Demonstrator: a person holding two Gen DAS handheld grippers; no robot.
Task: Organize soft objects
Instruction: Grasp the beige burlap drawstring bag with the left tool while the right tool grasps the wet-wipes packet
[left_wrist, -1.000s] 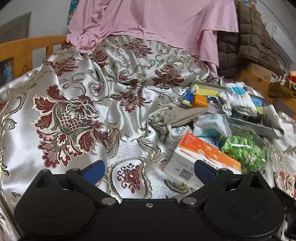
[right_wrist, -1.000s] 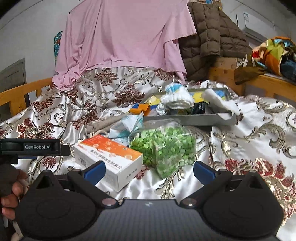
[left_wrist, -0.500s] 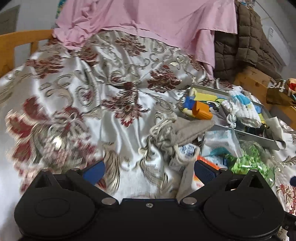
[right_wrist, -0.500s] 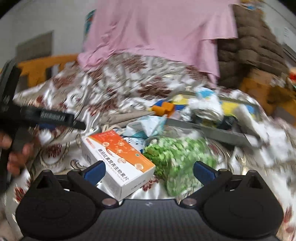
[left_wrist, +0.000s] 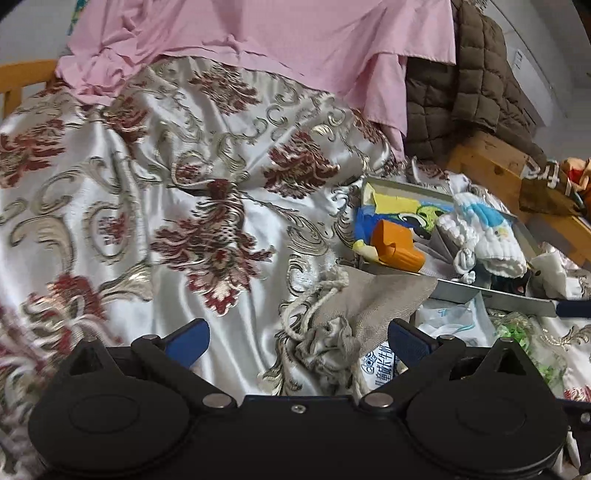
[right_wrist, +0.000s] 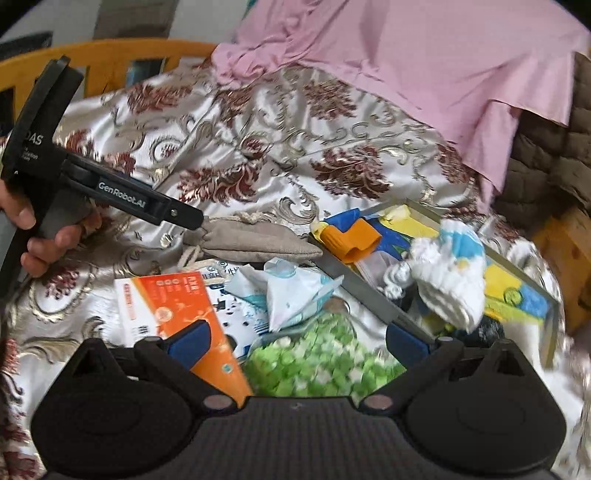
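A grey drawstring pouch (left_wrist: 373, 295) lies on the satin bedspread, its gathered neck between the fingers of my left gripper (left_wrist: 297, 338), which is open and holds nothing. In the right wrist view the left gripper (right_wrist: 195, 219) has its tip at the neck of the pouch (right_wrist: 255, 240). My right gripper (right_wrist: 298, 341) is open over a bag of green pieces (right_wrist: 317, 365) and an orange-and-white box (right_wrist: 177, 306). A metal tray (right_wrist: 369, 291) holds a white-and-blue knitted sock (right_wrist: 450, 280), an orange item (right_wrist: 351, 240) and yellow-blue cloth.
A crumpled face-mask packet (right_wrist: 291, 291) lies between the pouch and the green bag. A pink cloth (left_wrist: 277, 33) and a brown quilted jacket (left_wrist: 461, 85) hang at the back. A wooden bed rail (right_wrist: 110, 55) runs along the left. A person's hand (right_wrist: 37, 240) holds the left gripper.
My left gripper has moved forward and right until the pouch's neck lies between its fingers. My right gripper has dipped closer over the green bag and box. Both stayed open.
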